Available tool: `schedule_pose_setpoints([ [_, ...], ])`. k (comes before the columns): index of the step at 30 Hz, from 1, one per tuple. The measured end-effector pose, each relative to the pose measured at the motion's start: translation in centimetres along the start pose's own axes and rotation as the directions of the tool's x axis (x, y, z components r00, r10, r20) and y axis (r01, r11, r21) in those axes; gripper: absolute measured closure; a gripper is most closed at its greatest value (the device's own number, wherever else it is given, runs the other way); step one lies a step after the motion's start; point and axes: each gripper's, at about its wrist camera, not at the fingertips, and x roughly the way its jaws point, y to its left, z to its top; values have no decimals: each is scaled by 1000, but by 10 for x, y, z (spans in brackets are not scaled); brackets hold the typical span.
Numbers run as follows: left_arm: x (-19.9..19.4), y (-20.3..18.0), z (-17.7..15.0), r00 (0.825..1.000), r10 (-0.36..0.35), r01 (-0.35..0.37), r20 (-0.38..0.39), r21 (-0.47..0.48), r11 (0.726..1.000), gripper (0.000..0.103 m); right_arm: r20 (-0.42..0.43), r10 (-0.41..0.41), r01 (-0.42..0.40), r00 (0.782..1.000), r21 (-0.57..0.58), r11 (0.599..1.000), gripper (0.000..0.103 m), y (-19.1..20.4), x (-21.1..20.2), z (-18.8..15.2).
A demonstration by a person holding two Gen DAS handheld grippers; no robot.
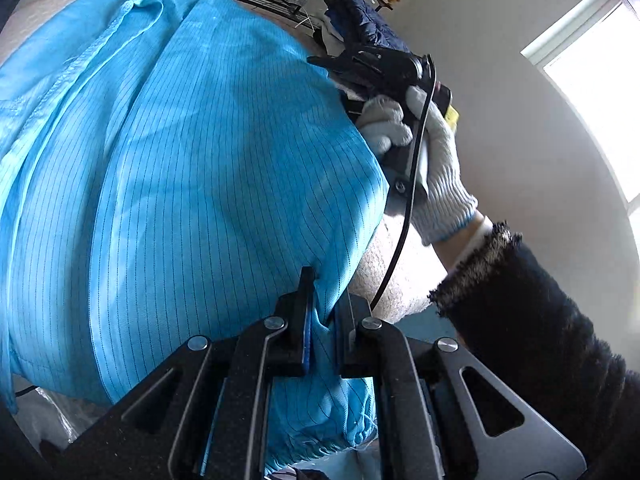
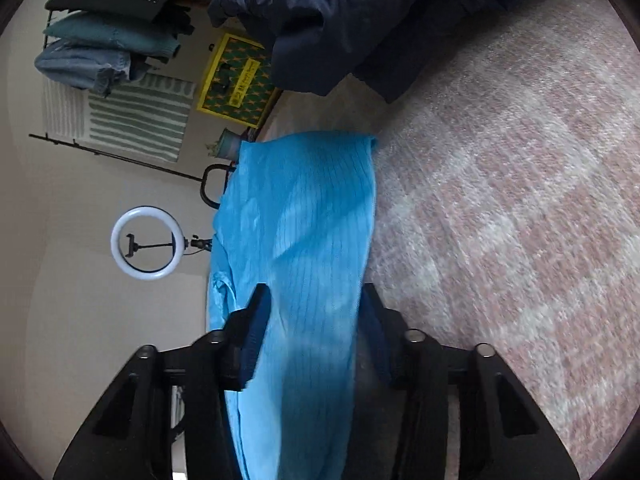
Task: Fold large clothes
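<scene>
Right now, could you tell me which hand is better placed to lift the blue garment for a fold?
Left. The left gripper is shut on the blue garment; the right gripper has its jaws apart astride the cloth, not visibly gripping.

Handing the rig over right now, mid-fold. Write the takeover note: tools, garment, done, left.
Left tool: shut on the blue striped garment, pinching its near edge.
Right tool: the garment's other end lies between its fingers, which still show a gap; pads not clearly pressing, so confirm the grip.
Garment: spread over the pink patterned bed cover; a dark navy jacket lies beyond it.
Done: both ends reached.
Left: secure the right grip, then make the fold.
</scene>
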Motion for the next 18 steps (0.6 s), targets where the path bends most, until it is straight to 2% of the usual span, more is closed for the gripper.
schedule_pose_setpoints([
  [1,1,1,0,1000,-5,5,-2,-2,1000,97,-5,-12,12,1000,-8,1000,99,5,5,2],
  [5,2,10,-1,999,-41,41,-2,-28,999,97,38,-145,149,989,-149,977,102,45,13,0],
  [9,-5,20,-2,997,-76,76,9,-67,995,97,76,-246,257,966,-328,909,102,100,20,-8],
  [13,-20,35,-2,993,-111,115,45,-105,988,98,133,-332,353,934,-493,795,102,154,37,-26],
  [15,-28,45,-3,991,-115,122,61,-128,984,97,172,-382,407,908,-577,709,102,182,53,-41],
  [18,-42,63,-6,989,-122,135,86,-167,977,98,199,-426,440,883,-671,597,102,216,81,-63],
])
